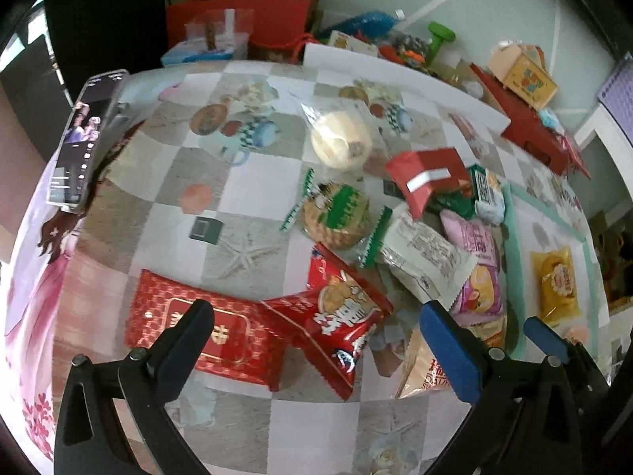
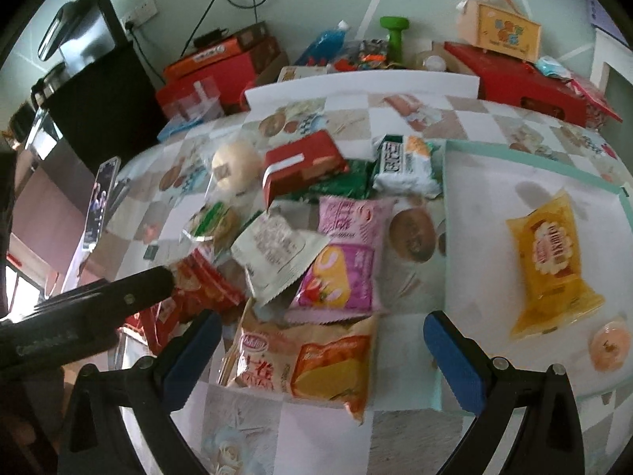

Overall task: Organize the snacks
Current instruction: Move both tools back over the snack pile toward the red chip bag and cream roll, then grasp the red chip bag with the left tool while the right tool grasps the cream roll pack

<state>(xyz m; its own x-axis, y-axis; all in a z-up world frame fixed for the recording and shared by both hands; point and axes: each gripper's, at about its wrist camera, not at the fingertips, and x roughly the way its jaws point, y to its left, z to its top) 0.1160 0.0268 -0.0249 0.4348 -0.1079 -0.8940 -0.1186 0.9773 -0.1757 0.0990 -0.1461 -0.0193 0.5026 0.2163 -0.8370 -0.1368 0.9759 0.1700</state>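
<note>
A heap of snack packets lies on the checkered tablecloth. My left gripper (image 1: pixel 316 342) hangs open just above a red crisp packet (image 1: pixel 336 316) and a flat red pack (image 1: pixel 198 328). My right gripper (image 2: pixel 324 356) is open too, its fingers either side of a beige and orange cake packet (image 2: pixel 312 360). Behind that lie a pink packet (image 2: pixel 348 245), a white packet (image 2: pixel 277 253), a red box (image 2: pixel 300 162) and a green-white packet (image 2: pixel 403 166). To the right, a white tray with a mint rim (image 2: pixel 514 154) holds a yellow packet (image 2: pixel 550 261) and an orange jelly cup (image 2: pixel 609 344).
A phone (image 1: pixel 75 146) stands propped at the table's left edge. Red boxes (image 2: pixel 518 79), a green dumbbell (image 2: pixel 391 39), a yellow case (image 2: pixel 506 31) and a white sheet (image 2: pixel 356 87) crowd the back. A wrapped bun (image 1: pixel 340 138) and a green biscuit packet (image 1: pixel 336 213) lie mid-table.
</note>
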